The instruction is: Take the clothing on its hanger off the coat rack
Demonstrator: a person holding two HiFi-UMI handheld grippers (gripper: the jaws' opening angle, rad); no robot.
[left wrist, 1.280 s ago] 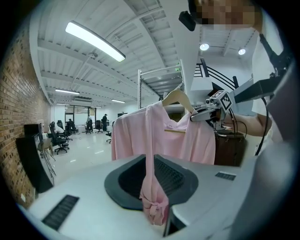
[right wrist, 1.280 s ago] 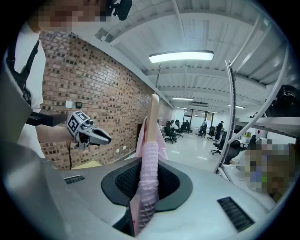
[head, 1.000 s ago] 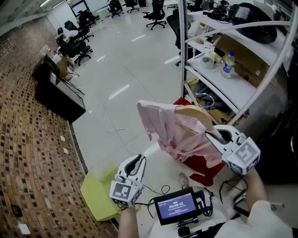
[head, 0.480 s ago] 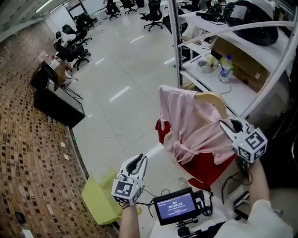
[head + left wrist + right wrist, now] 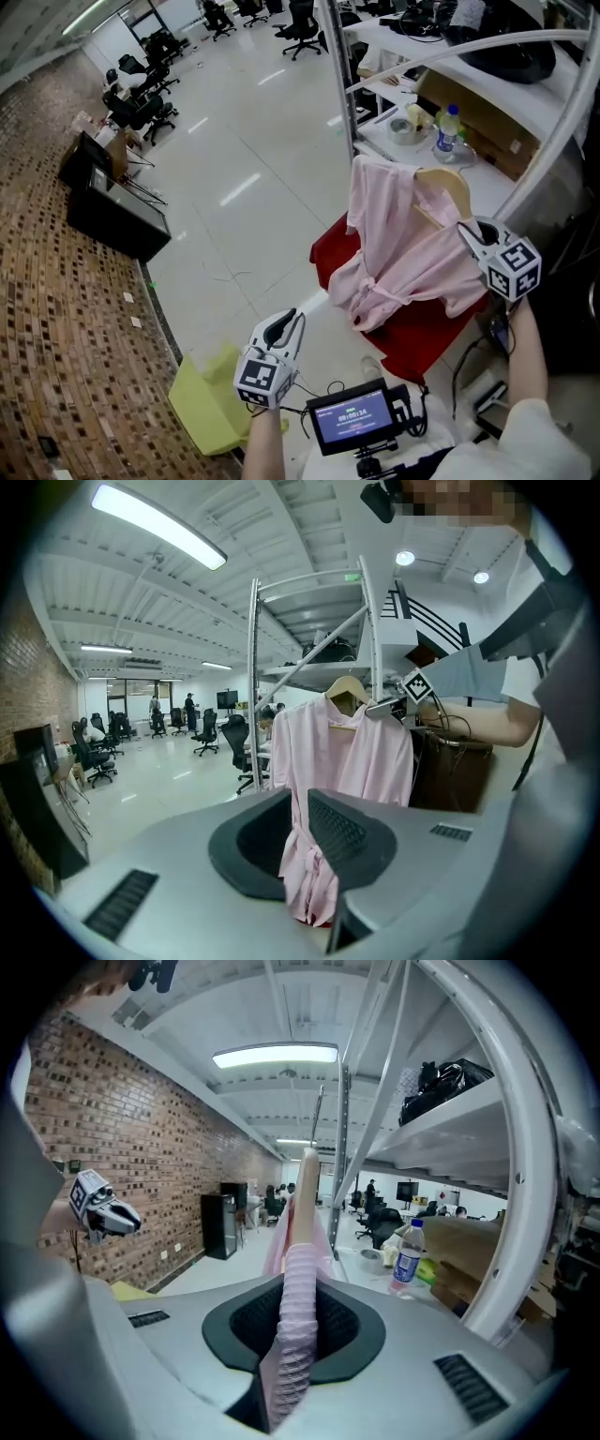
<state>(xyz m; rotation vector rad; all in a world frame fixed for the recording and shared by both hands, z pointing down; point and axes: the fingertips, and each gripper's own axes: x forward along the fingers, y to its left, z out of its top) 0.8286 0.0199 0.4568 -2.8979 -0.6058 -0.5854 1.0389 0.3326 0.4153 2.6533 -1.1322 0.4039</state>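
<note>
A pale pink garment (image 5: 398,253) hangs on a wooden hanger (image 5: 452,185) in the air, away from the white rack's tubes (image 5: 561,122). My right gripper (image 5: 471,232) is shut on the garment's shoulder over the hanger arm. In the right gripper view, ribbed pink cloth (image 5: 295,1316) fills the jaws and the hanger's wooden edge (image 5: 307,1194) rises above it. My left gripper (image 5: 285,325) is low at the front, jaws close together and empty. From the left gripper view, the garment (image 5: 342,761) hangs full length beyond the left gripper (image 5: 300,829), with the right gripper (image 5: 401,696) at its shoulder.
A red seat or bin (image 5: 417,328) is under the garment. Shelves behind hold a water bottle (image 5: 448,131) and a cardboard box (image 5: 487,117). The rack's upright post (image 5: 336,84) stands left of them. A yellow-green object (image 5: 208,403) and a black cabinet (image 5: 112,211) lie left; a small screen (image 5: 354,414) sits below.
The right gripper has carried the garment and hanger to the right and farther from me, toward the shelves. The left gripper has hardly moved.
</note>
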